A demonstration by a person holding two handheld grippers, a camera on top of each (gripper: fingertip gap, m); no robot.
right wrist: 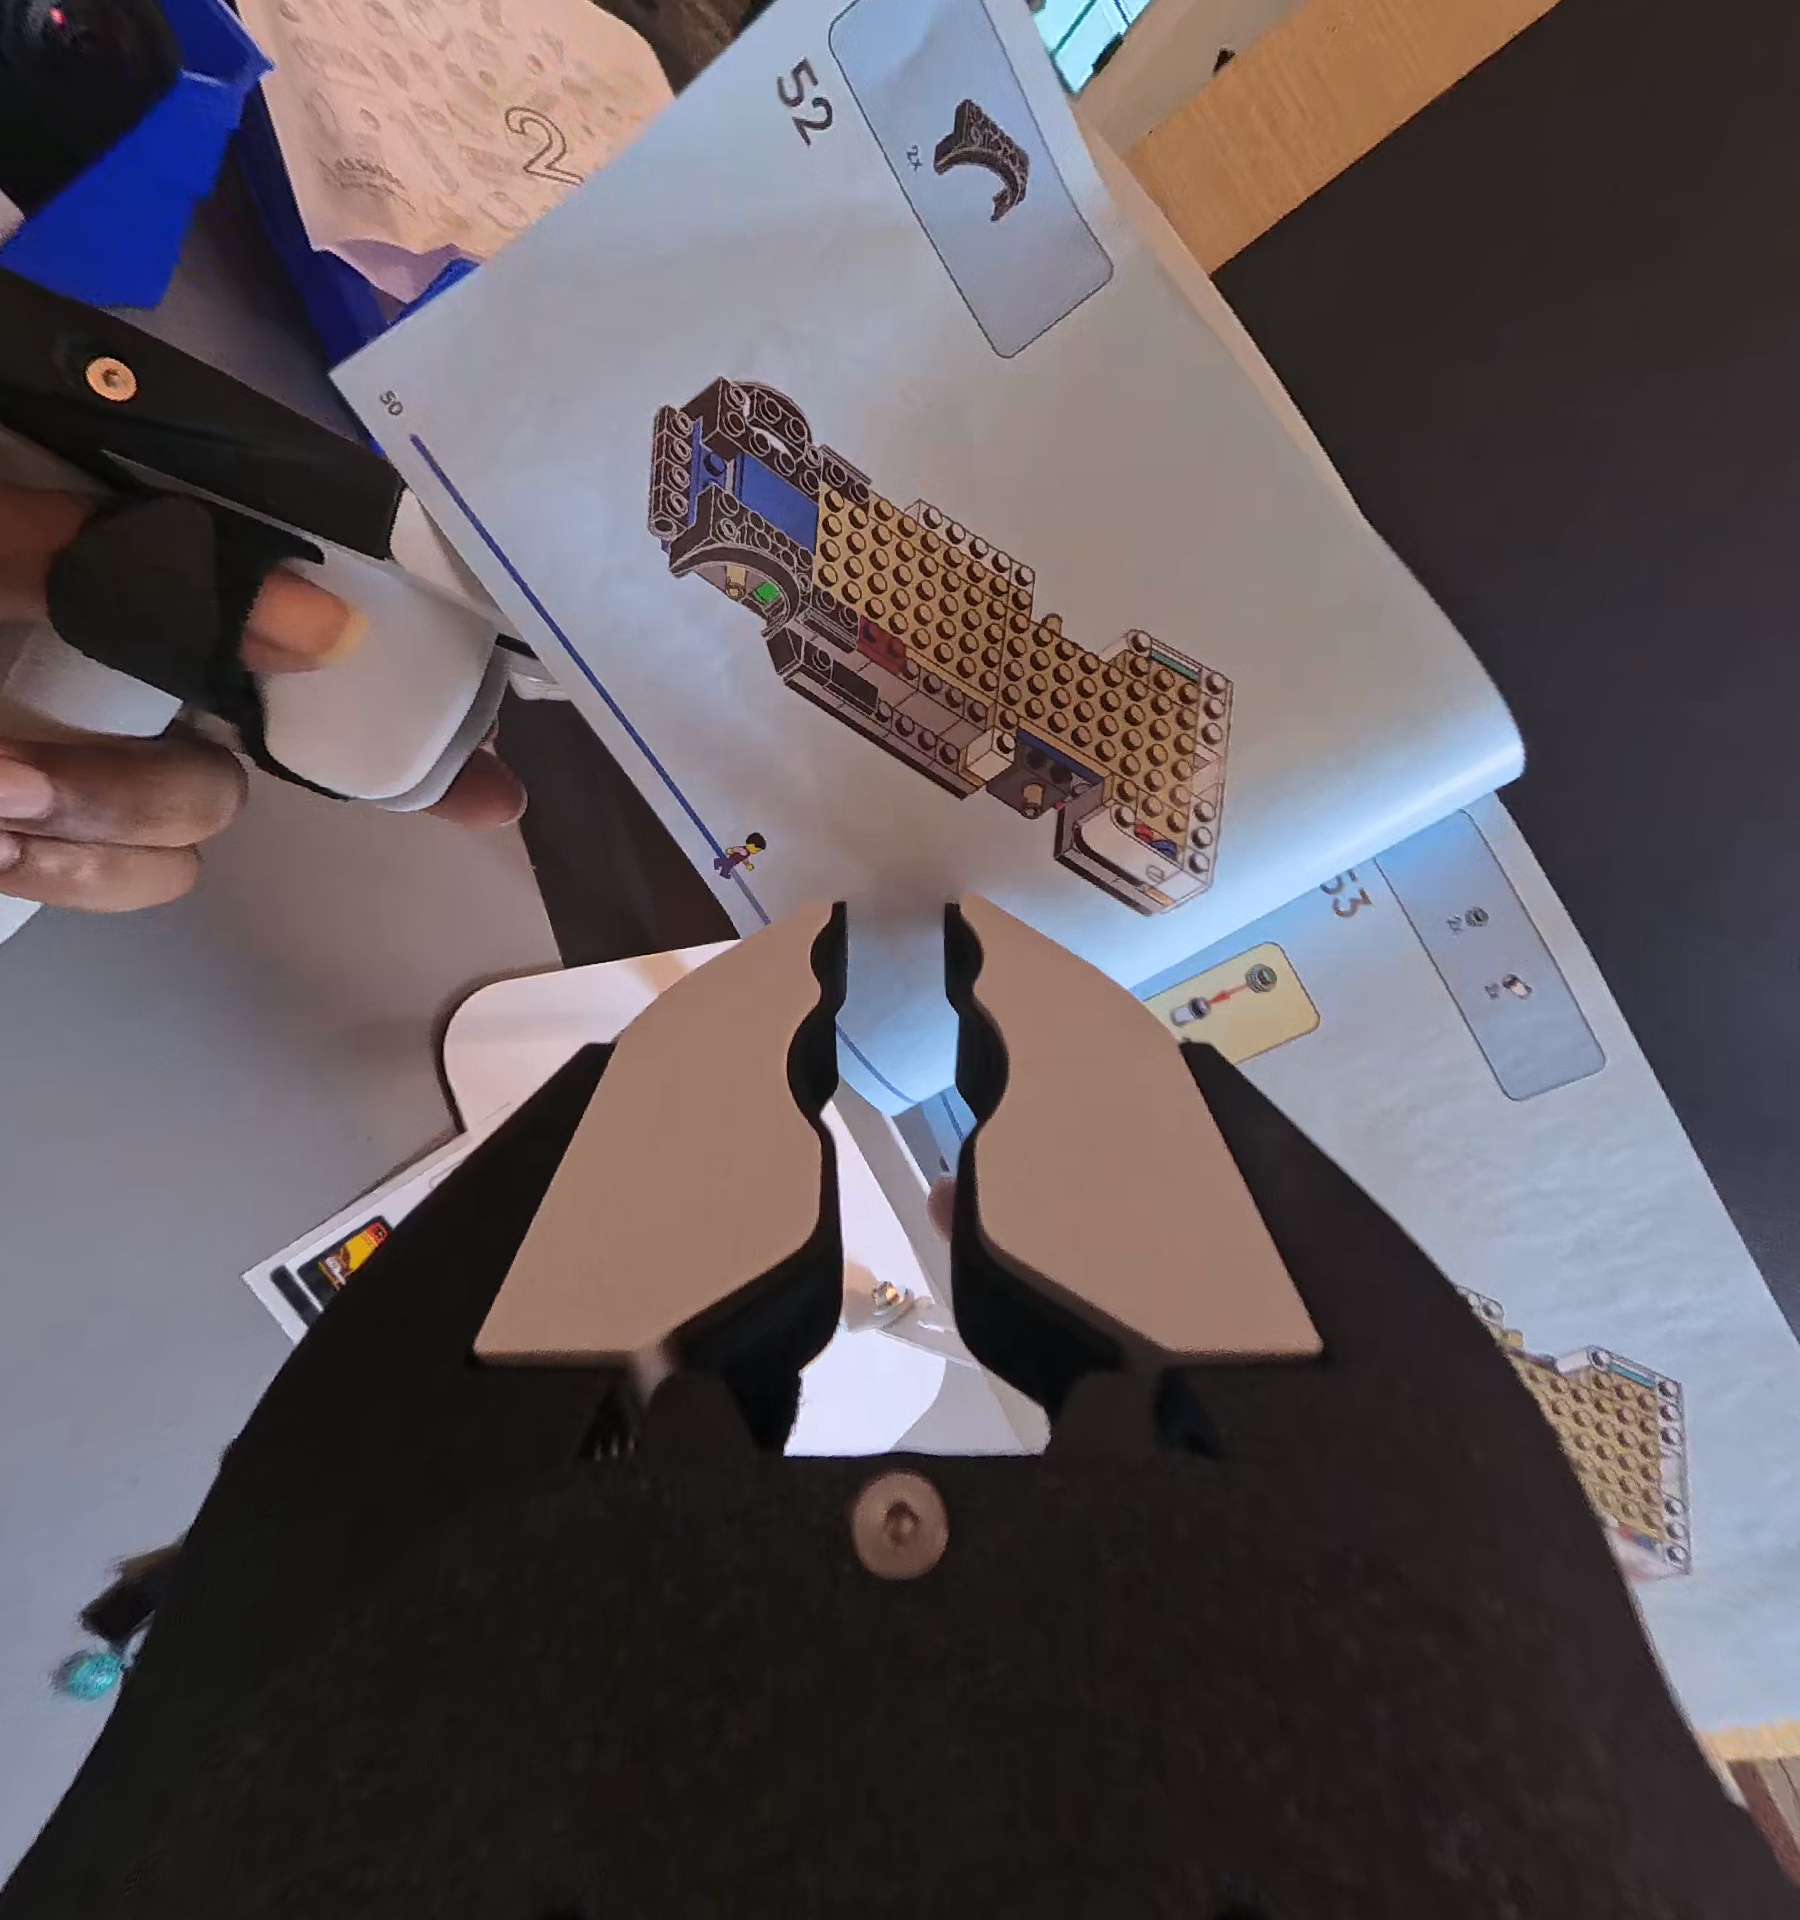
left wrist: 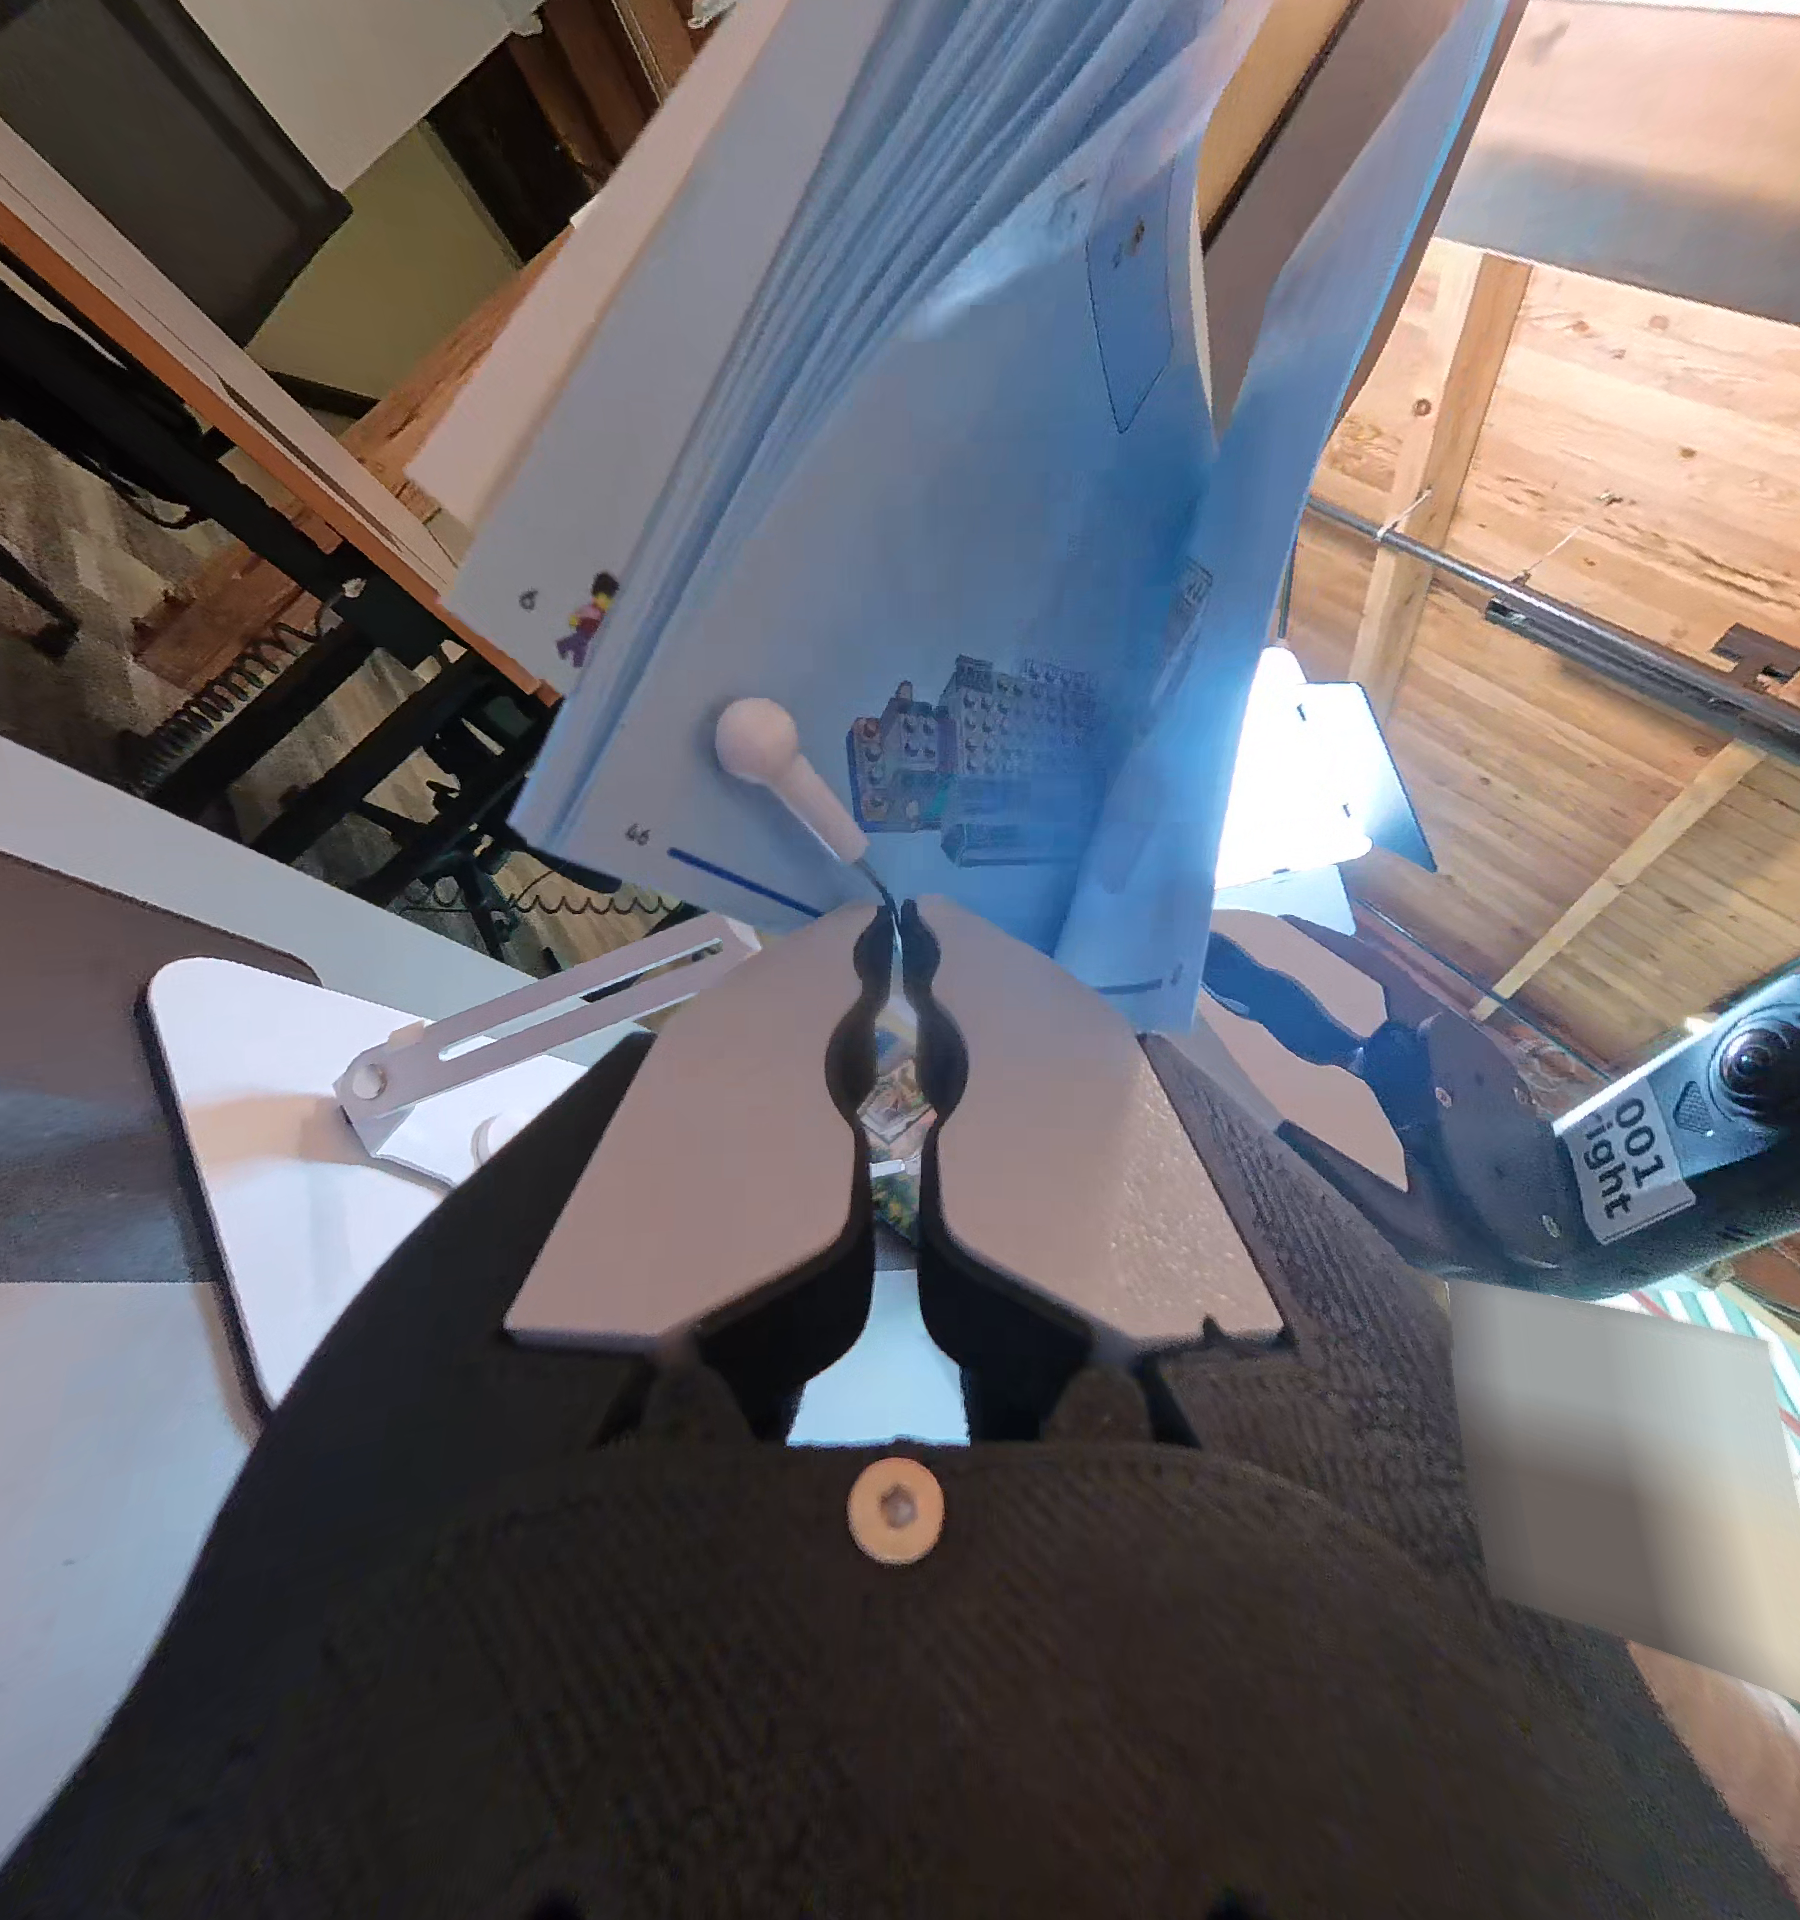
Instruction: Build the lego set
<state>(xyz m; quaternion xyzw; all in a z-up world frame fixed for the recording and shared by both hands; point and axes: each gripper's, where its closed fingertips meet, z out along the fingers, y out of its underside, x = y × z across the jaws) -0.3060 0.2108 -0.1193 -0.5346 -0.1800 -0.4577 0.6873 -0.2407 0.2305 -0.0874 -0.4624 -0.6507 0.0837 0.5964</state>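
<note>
Pale-blue paper fills most of both views: an open instruction booklet (right wrist: 979, 343) with pictures of brick models on its pages. In the right wrist view one page curls upward over the page below it (right wrist: 1498, 1195), and a dark table surface (right wrist: 1654, 416) lies beyond. In the left wrist view the booklet (left wrist: 875, 468) stands fanned, its leaves spread apart, with wooden boards (left wrist: 1602, 499) behind it on the right.

Under the booklet sits a white stand (left wrist: 241, 1091) with a slotted metal arm (left wrist: 532, 1013) angled up toward the pages; the same white stand (right wrist: 543, 1029) shows on the grey table (right wrist: 200, 1091) in the right wrist view.

A person's hand (right wrist: 75, 727) holds the left gripper's white handle at the left edge of the right wrist view.

The right gripper (right wrist: 894, 920) has its tongs narrowly parted, tips against the lower edge of the curled page; the paper lies between the pads, and whether they press on it cannot be told. It also shows off to the right in the left wrist view (left wrist: 1280, 997), reaching under the pages.

The left gripper (left wrist: 898, 914) has its tongs closed on the thin dark metal end of a small tool with a pale wooden knob handle (left wrist: 771, 758), which rests against the booklet's page.
</note>
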